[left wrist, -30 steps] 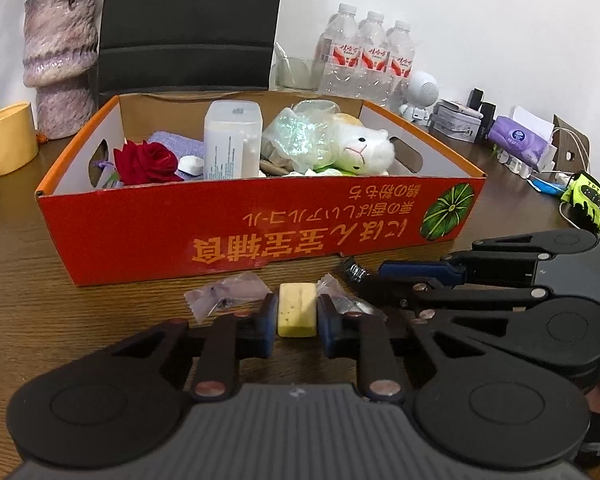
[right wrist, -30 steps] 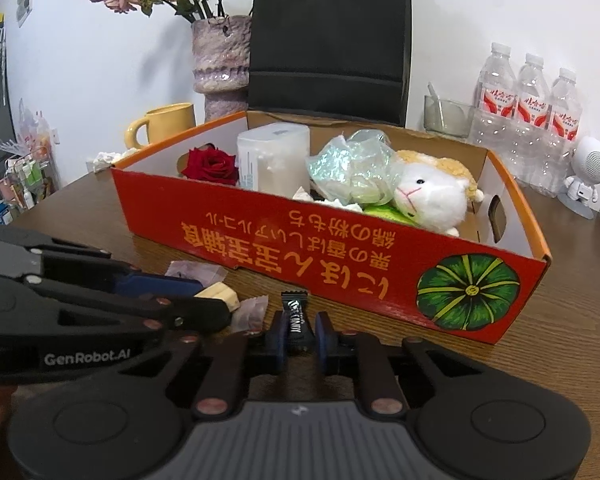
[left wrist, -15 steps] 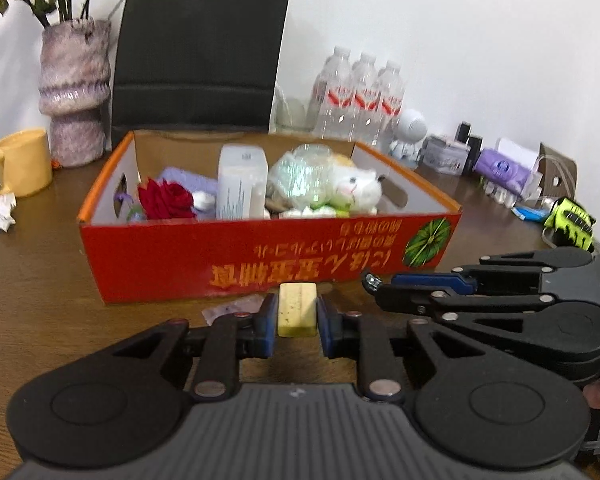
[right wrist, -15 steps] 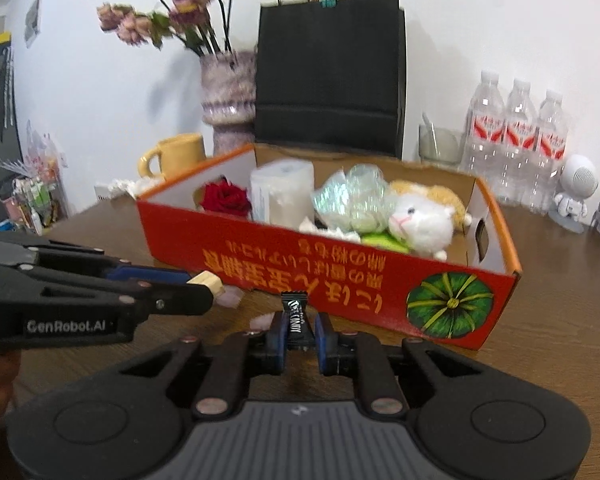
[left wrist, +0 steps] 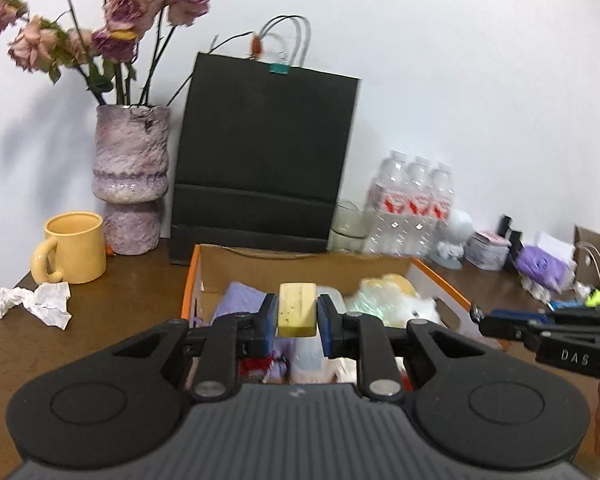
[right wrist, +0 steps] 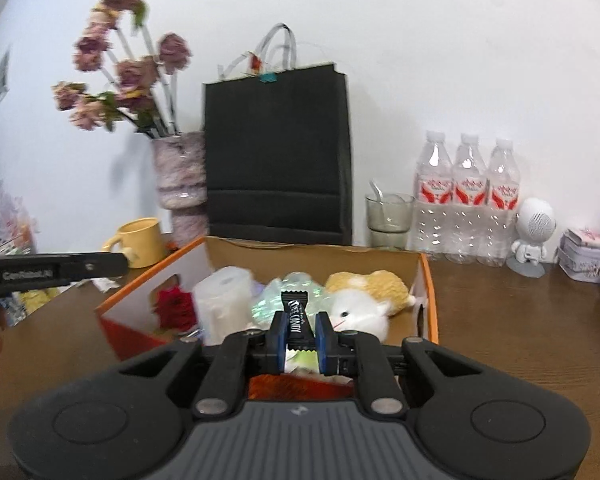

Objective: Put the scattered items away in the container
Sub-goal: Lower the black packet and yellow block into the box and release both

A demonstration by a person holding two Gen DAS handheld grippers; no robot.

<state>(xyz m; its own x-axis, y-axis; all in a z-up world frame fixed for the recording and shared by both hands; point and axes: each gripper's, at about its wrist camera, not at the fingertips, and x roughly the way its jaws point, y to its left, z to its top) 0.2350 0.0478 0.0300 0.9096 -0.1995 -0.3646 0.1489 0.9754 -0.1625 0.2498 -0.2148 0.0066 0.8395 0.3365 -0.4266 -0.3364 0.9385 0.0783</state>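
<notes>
My left gripper (left wrist: 297,317) is shut on a pale yellow block (left wrist: 297,309) and holds it above the open orange cardboard box (left wrist: 191,280). My right gripper (right wrist: 300,334) is shut on a black candy wrapper (right wrist: 295,316) and holds it above the same box (right wrist: 431,292). The box holds a red rose (right wrist: 175,307), a white plastic jar (right wrist: 223,302), crinkled clear wrap (right wrist: 296,286) and a white and tan plush toy (right wrist: 364,300). The right gripper shows at the right of the left wrist view (left wrist: 478,314). The left gripper shows at the left of the right wrist view (right wrist: 126,258).
Behind the box stand a black paper bag (left wrist: 264,168), a purple vase (left wrist: 130,176) with dried roses, a yellow mug (left wrist: 74,248), a glass (right wrist: 388,214) and three water bottles (right wrist: 466,196). Crumpled paper (left wrist: 36,302) lies left. A white speaker figure (right wrist: 534,236) and small boxes sit right.
Both grippers have lifted from the table in front of the box, each with its item, and moved forward to hang above the box's inside. The loose wrappers on the table are out of view.
</notes>
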